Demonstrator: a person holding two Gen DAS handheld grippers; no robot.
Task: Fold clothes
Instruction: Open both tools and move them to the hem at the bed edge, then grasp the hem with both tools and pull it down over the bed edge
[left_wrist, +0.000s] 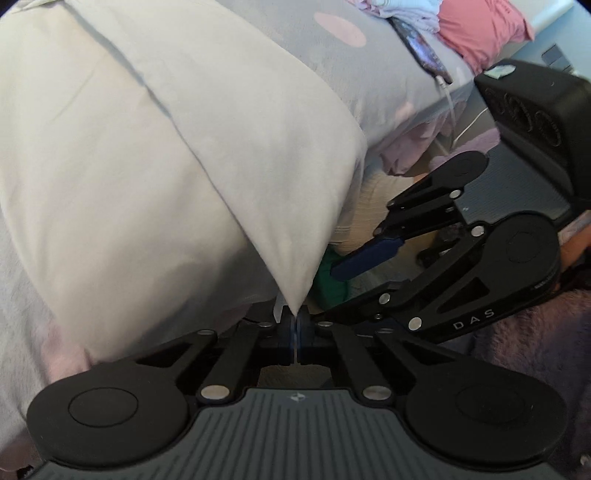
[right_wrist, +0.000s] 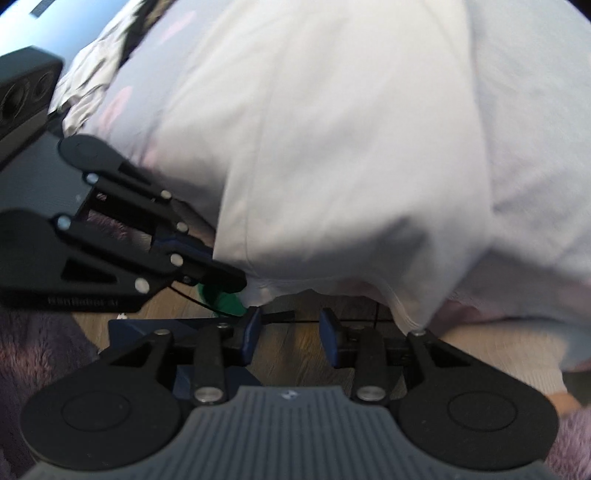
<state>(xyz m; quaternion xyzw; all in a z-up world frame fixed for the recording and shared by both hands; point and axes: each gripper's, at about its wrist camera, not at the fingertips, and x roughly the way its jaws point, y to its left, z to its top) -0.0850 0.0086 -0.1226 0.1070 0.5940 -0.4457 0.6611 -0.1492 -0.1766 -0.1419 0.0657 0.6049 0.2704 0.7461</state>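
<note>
Over the bed edge hangs a white garment; the left gripper has its jaws clenched on the garment's corner, while the right gripper stands released below its hem.

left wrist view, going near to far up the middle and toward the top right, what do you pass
left gripper, its jaws shut on a corner of the white garment → grey bed cover with pink spots → dark phone at the bed edge → pink garment on the pile
</note>
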